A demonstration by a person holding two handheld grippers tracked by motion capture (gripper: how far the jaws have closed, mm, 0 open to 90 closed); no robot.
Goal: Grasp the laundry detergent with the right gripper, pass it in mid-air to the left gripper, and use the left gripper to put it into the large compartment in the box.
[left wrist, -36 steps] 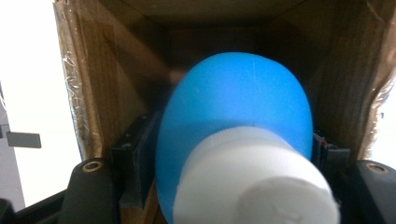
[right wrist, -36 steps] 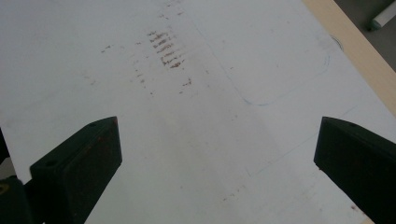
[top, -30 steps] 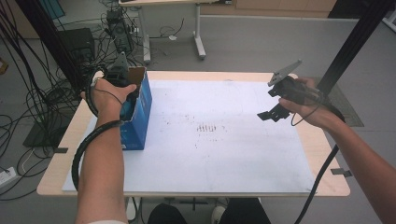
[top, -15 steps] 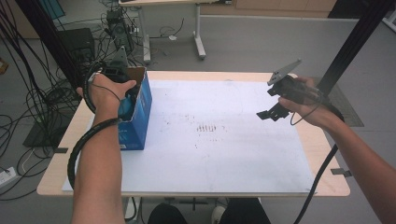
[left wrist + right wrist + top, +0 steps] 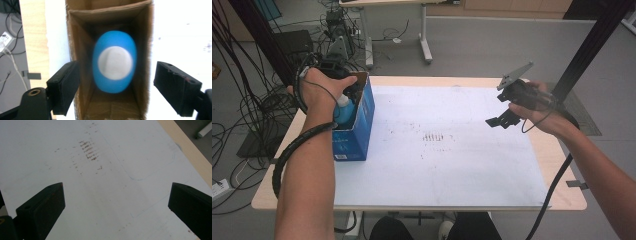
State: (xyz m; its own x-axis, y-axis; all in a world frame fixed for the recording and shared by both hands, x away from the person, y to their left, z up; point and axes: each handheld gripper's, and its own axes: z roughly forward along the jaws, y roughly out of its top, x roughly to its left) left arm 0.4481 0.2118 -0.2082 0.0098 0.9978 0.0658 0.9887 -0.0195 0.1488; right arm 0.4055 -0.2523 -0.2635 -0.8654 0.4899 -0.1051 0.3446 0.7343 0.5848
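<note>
Hovering over the box, the left gripper has its fingers apart, just been opening.
The bottle stands inside the box, free of both fingers; the right gripper hangs above the white surface, fingers wide apart, empty.

The high view looks forward and down over the table. The left gripper view peers close into the box. The right gripper view faces the white sheet.
</note>
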